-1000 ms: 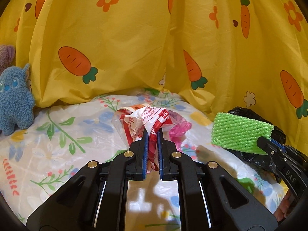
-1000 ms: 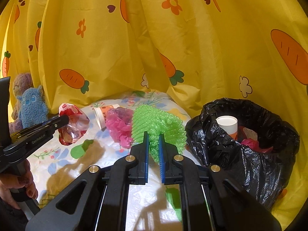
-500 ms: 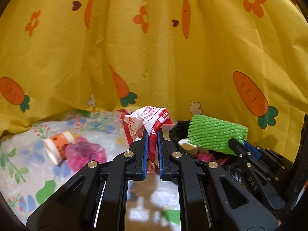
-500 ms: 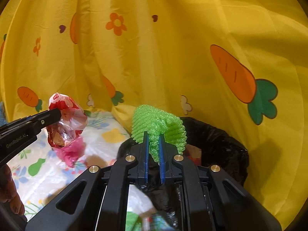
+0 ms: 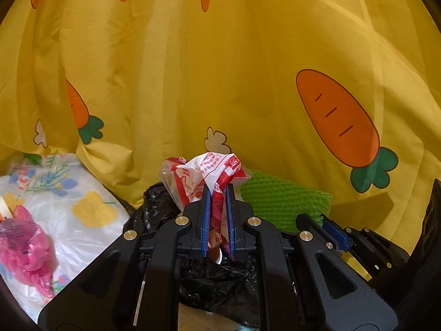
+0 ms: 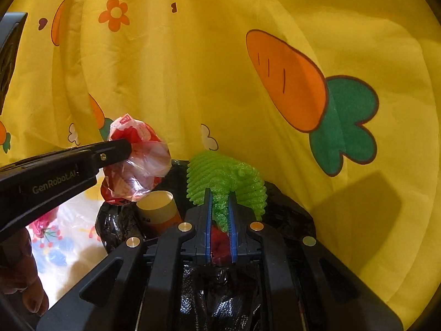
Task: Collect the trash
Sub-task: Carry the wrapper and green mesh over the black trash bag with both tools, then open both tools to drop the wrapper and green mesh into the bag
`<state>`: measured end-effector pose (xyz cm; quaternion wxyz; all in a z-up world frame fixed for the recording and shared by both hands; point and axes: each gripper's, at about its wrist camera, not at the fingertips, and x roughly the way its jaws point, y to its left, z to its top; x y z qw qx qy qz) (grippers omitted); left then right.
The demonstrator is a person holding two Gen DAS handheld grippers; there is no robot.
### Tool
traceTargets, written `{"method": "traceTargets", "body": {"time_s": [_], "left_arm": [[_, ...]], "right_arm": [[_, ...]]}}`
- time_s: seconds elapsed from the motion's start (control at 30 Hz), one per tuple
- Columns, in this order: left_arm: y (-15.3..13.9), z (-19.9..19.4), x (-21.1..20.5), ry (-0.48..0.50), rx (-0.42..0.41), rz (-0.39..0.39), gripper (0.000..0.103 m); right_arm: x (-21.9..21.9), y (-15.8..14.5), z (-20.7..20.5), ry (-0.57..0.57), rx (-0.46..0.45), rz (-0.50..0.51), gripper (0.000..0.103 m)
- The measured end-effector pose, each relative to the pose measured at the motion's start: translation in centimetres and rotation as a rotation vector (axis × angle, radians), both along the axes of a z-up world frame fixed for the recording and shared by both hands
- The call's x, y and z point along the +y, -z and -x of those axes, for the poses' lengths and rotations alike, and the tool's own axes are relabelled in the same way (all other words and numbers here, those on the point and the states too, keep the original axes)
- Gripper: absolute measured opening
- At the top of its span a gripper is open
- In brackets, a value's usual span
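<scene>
My left gripper (image 5: 217,190) is shut on a crumpled red-and-white plastic wrapper (image 5: 205,175) and holds it over the black trash bag (image 5: 157,201). The left gripper (image 6: 121,149) and the wrapper (image 6: 137,165) also show in the right wrist view. My right gripper (image 6: 220,193) is shut on a green foam net (image 6: 226,173) above the open black trash bag (image 6: 284,207). The green net (image 5: 284,204) and right gripper (image 5: 319,220) show in the left wrist view too. A paper cup (image 6: 158,207) lies inside the bag.
A yellow carrot-print curtain (image 5: 248,69) hangs close behind the bag. A pink mesh bag (image 5: 24,251) lies on the floral sheet (image 5: 82,215) to the left.
Both grippers have swung right with their loads, from over the floral sheet to above the black trash bag. Both stay shut.
</scene>
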<state>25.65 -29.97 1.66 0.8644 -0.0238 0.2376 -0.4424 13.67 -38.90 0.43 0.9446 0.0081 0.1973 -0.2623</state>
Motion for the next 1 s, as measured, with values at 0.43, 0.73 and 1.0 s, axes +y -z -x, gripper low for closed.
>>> {"method": "traceTargets", "body": {"time_s": [0.43,0.73,1.0], "left_arm": [[0.9,-0.6,1.5,0.001,0.09,0.079,0.08],[-0.2,0.9,6.6,-0.246,-0.014,0.022,0.095],[-0.3,2.4,13.3,-0.456,-0.058,-0.067,0.096]], "right_arm": [[-1.1,0.9,0.2,0.023,0.004,0.001,0.048],[-0.3,0.7,1.1,0.012,-0.024,0.008,0.062],[1.5,-0.1,2.0,-0.055,-0.062,-0.027,0.075]]}}
